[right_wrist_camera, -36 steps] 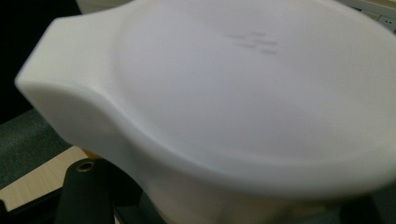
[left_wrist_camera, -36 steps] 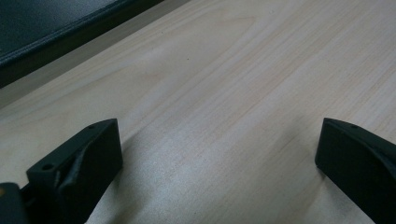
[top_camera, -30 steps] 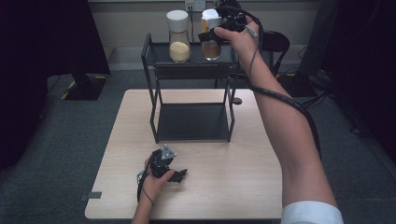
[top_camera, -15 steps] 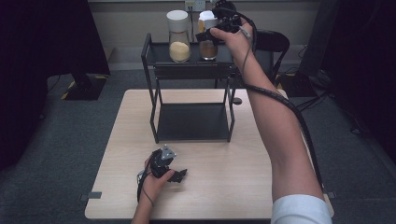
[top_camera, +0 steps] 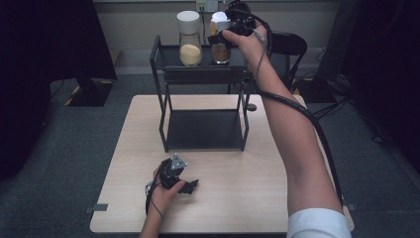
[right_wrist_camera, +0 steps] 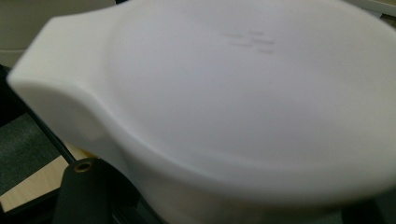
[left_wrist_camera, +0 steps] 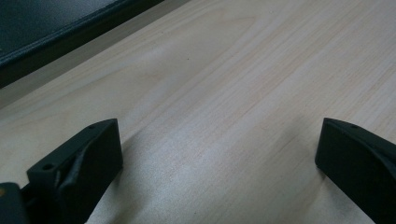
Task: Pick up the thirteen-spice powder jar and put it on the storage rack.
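Up on the rack's top shelf [top_camera: 168,57], the right claw [top_camera: 224,38] grips the white-lidded jar [top_camera: 219,30], jaws just easing.

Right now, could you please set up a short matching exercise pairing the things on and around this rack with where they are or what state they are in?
Things:
1. left gripper
2. right gripper
3. yellow-filled jar
4. rack's lower shelf

Places or states:
A. bare
B. at the brown-filled jar
C. jaws open, low over the table
D. left on the top shelf

Pairs: 1-C, 2-B, 3-D, 4-A
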### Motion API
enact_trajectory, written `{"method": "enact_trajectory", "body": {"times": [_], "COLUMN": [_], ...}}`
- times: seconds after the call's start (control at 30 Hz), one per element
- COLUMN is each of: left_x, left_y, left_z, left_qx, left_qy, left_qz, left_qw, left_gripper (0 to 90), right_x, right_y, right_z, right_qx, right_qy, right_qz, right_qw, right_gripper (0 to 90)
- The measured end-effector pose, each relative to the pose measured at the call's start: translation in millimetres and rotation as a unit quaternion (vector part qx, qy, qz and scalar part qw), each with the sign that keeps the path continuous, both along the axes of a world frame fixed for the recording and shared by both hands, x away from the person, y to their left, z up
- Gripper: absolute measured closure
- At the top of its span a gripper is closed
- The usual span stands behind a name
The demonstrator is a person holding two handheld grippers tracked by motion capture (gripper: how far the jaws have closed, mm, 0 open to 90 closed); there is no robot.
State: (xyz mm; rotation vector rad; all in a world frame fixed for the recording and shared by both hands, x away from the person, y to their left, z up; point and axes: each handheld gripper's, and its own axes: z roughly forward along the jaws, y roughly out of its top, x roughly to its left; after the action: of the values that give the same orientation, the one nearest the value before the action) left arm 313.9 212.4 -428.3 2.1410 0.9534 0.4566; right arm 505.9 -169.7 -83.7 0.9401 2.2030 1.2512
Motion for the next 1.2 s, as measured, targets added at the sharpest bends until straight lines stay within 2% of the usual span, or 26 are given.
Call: {"method": "enact_trajectory", "body": {"times": [0.07, 0.17, 0.23, 0.47, 0.57, 0.67, 0.83, 1.2], "left_x": [-0.1, -0.1, -0.1, -0.1, -0.1, -0.1, -0.1, -0.2], "left_y": [0.0, 0.0, 0.0, 0.0, 0.0, 0.0, 0.0, -0.1], "left_z": [0.0, -0.1, -0.1, -0.1, -0.1, -0.1, -0.1, -0.1], "left_qx": [0.000, 0.000, 0.000, 0.000, 0.000, 0.000, 0.000, 0.000], "left_qy": [0.000, 0.000, 0.000, 0.000, 0.000, 0.000, 0.000, 0.000], "left_qz": [0.000, 0.000, 0.000, 0.000, 0.000, 0.000, 0.000, 0.001], "left_qw": [1.0000, 1.0000, 1.0000, 1.0000, 1.0000, 1.0000, 1.0000, 1.0000], "left_gripper": [0.1, 0.1, 0.1, 0.1, 0.1, 0.1, 0.1, 0.1], "right_x": [0.0, -1.6, -3.1, -11.6, -15.3, -21.5, -29.9, -51.7], "right_y": [1.6, 4.1, 2.2, -4.3, -4.8, -9.0, -9.2, -16.6], "right_z": [-0.3, -0.5, -1.8, -0.5, -0.9, -2.9, -4.9, -10.3], "right_qx": [-0.002, -0.012, -0.007, -0.002, 0.001, 0.015, 0.015, 0.015], "right_qy": [0.002, 0.001, 0.001, 0.003, 0.002, 0.006, 0.001, -0.012], "right_qz": [-0.002, -0.008, -0.011, -0.011, -0.016, -0.018, -0.022, -0.010], "right_qw": [1.0000, 0.9999, 0.9999, 0.9999, 0.9999, 0.9997, 0.9996, 0.9998], "right_gripper": [26.3, 16.1, 9.2, 0.4, 0.7, 0.7, 1.0, 1.3]}}
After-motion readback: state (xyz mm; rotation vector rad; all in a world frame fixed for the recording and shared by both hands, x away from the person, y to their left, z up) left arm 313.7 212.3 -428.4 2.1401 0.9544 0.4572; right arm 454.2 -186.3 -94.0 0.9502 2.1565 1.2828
